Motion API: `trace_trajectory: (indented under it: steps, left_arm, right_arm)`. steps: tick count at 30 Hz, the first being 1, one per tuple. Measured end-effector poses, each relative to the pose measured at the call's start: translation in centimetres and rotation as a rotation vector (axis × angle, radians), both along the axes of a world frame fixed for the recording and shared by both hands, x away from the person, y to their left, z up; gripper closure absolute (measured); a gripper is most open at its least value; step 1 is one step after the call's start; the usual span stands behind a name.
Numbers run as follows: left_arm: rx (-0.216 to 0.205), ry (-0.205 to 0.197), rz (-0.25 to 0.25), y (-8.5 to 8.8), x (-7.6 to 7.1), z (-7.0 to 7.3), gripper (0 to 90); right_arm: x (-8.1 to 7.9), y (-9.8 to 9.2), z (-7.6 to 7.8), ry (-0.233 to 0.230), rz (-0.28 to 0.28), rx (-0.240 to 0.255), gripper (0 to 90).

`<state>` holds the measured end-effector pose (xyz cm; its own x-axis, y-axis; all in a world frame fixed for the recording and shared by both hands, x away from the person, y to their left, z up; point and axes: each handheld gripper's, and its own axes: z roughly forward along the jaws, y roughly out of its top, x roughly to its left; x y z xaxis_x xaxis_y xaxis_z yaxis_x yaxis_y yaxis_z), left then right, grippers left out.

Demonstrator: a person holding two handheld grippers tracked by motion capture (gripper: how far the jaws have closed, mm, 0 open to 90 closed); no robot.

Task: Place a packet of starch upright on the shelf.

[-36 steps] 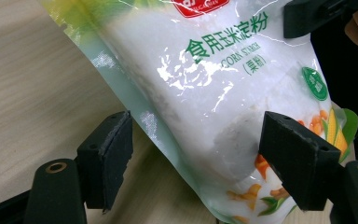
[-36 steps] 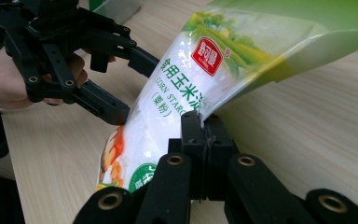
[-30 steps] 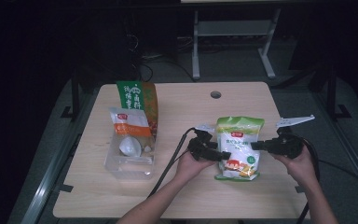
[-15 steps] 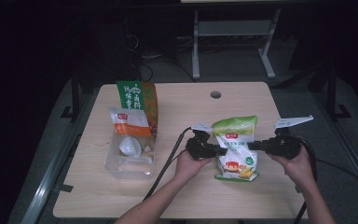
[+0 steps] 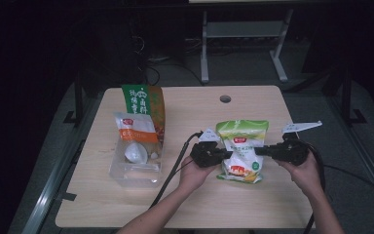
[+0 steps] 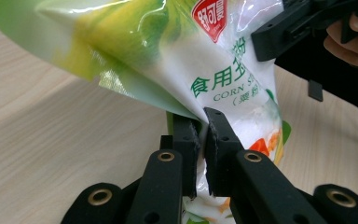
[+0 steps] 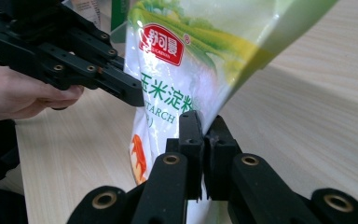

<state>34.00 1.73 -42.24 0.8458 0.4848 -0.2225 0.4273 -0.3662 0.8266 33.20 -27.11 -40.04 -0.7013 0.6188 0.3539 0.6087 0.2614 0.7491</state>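
A green and white bag of corn starch [image 5: 241,148] stands upright at the middle right of the wooden table [image 5: 195,204]. My left gripper [image 5: 228,155] is shut on the bag's left edge, and in the left gripper view the jaws pinch the plastic of the bag [image 6: 205,70]. My right gripper [image 5: 259,151] is shut on the opposite edge; the right gripper view has its jaws clamped on the bag [image 7: 177,65]. The left gripper [image 7: 135,95] appears across the bag there. The bag hangs between the two grippers.
A clear plastic tub [image 5: 135,165] sits at the table's left, holding a white scoop and an orange-white packet [image 5: 134,127]. A tall green and orange bag [image 5: 143,100] stands behind it. A cable hole [image 5: 225,99] lies at the back. Cables trail from both grippers.
The bag has been raised from lying tilted to standing more upright, its top edge lifted. Both grippers stay clamped on its sides.
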Motion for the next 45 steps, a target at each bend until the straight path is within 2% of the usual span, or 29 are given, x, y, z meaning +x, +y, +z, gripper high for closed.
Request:
trace_trajectory:
  steps: [9,14,15,16,17,21,25,31,39,41,45]
  left_arm:
    - [0.020,-0.040,-0.020,-0.2,-0.5,0.2,85.0]
    - [0.021,-0.043,-0.024,-0.2,-0.5,0.2,85.0]
    - [0.019,-0.040,-0.023,-0.2,-0.5,0.2,84.9]
    - [0.017,-0.037,-0.020,-0.2,-0.5,0.1,84.9]
    - [0.017,-0.040,-0.021,-0.2,-0.5,0.1,84.9]
    - [0.010,-0.030,-0.029,0.2,-0.5,0.1,83.7]
    - [0.018,-0.041,-0.025,0.7,-0.9,0.4,79.3]
    - [0.028,-0.058,-0.007,2.0,-1.7,0.5,66.7]
    - [0.040,-0.070,-0.008,3.8,-2.8,0.9,60.7]
    - [0.035,-0.063,-0.006,4.1,-3.2,0.9,57.0]
    - [0.038,-0.075,-0.021,4.7,-3.9,1.2,55.3]
  right_arm:
    - [0.9,0.0,-0.6,0.020,-0.003,0.035,78.8]
    - [1.1,0.2,-0.7,0.026,0.013,0.063,74.9]
    - [1.2,0.4,-0.7,0.025,0.020,0.064,75.2]
    - [1.1,0.8,-0.7,0.017,0.019,0.046,81.5]
    - [1.1,0.9,-0.7,0.014,0.020,0.040,83.6]
    - [0.9,1.0,-0.5,0.018,0.022,0.033,88.1]
    - [0.3,1.2,0.0,0.002,0.026,0.022,89.3]
    - [-0.6,1.7,0.7,-0.032,0.035,0.013,89.7]
    - [-1.5,2.4,1.9,-0.081,0.031,0.008,89.9]
    - [-1.5,2.5,2.1,-0.086,0.030,0.005,89.9]
    - [-1.6,2.8,2.7,-0.090,0.025,-0.013,89.9]
